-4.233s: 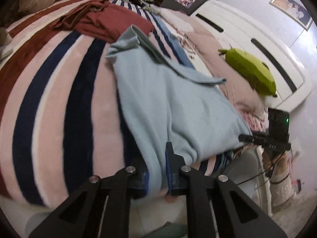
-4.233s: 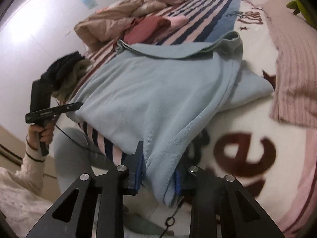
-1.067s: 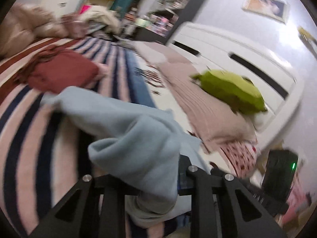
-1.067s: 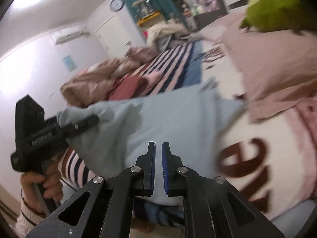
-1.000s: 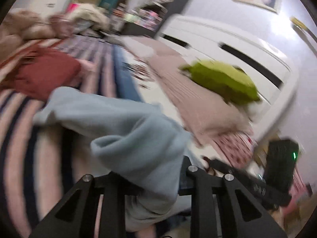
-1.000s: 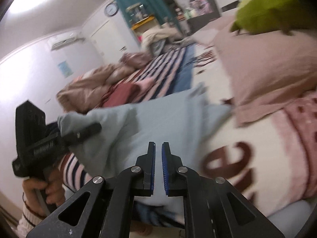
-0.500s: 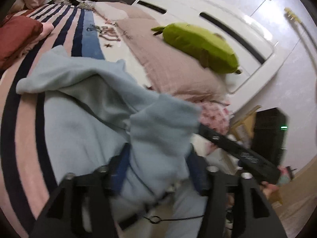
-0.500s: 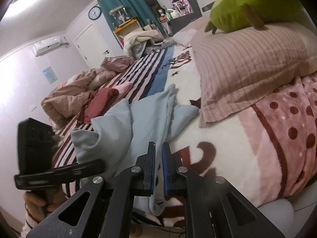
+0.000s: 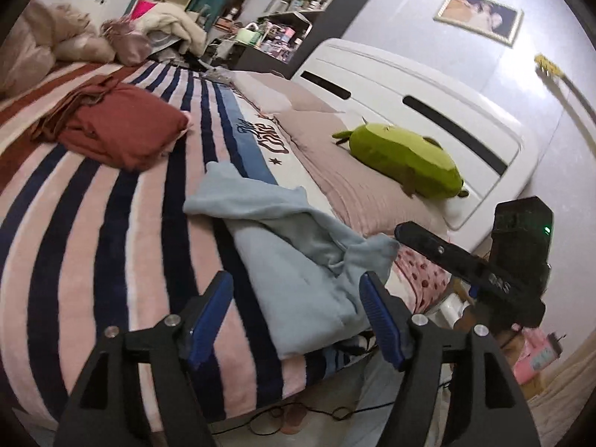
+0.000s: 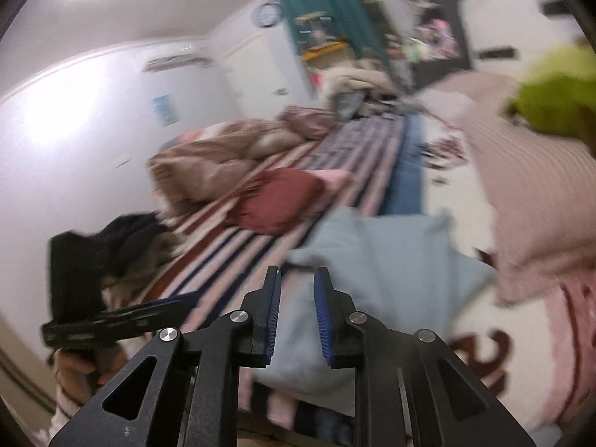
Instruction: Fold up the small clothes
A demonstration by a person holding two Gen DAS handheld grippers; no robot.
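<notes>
Two claws: your left gripper (image 9: 296,305) and right gripper (image 10: 296,311) are opening, empty.
Risk: pale blue garment (image 9: 294,257) overhangs the striped blanket (image 9: 93,223) edge; it may slide.

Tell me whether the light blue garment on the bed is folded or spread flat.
Roughly folded: the light blue garment lies doubled over in a loose, rumpled bundle on the striped blanket, its layers overlapping unevenly.

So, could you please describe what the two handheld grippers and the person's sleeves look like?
Both the left gripper and the right gripper are matte black, with triangular cut-outs, silver pivot bolts and ribbed blue pads inside the jaws. The right one's body carries a green light and white lettering. A thin dark cable trails below. A cream knit cuff shows.
</notes>
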